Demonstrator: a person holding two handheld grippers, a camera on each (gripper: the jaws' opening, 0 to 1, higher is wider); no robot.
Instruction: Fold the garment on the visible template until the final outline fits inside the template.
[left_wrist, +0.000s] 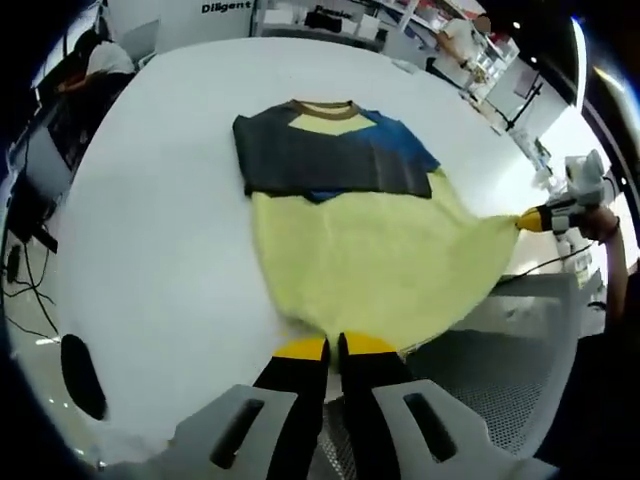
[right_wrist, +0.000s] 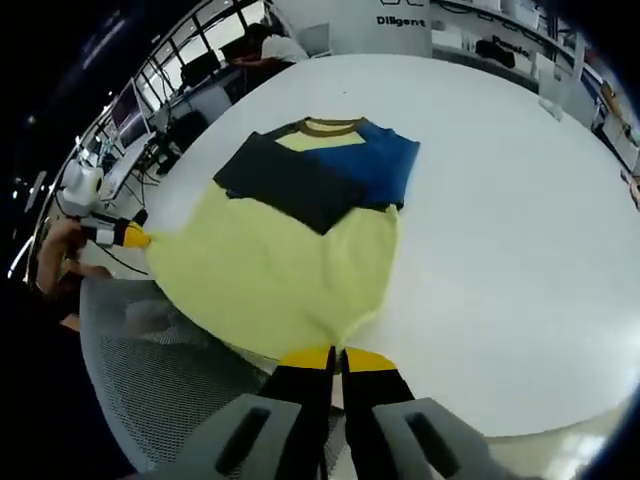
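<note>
In the left gripper view, a yellow T-shirt (left_wrist: 370, 265) with dark and blue sleeves folded across its chest is seen on a white table (left_wrist: 160, 220). The left gripper (left_wrist: 335, 348) is closed on its hem corner; the right gripper (left_wrist: 530, 220) pinches the other corner.

In the right gripper view, the same pinches are seen on the shirt.

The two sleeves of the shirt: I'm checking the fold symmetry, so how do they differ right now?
The dark grey sleeve lies on top across the chest, covering most of it; the blue sleeve sits beneath, showing at one side. The grey one looks charcoal, the blue one bright. Both are folded inward over the yellow body, whose hem corners the left claw and right claw pinch.
</note>
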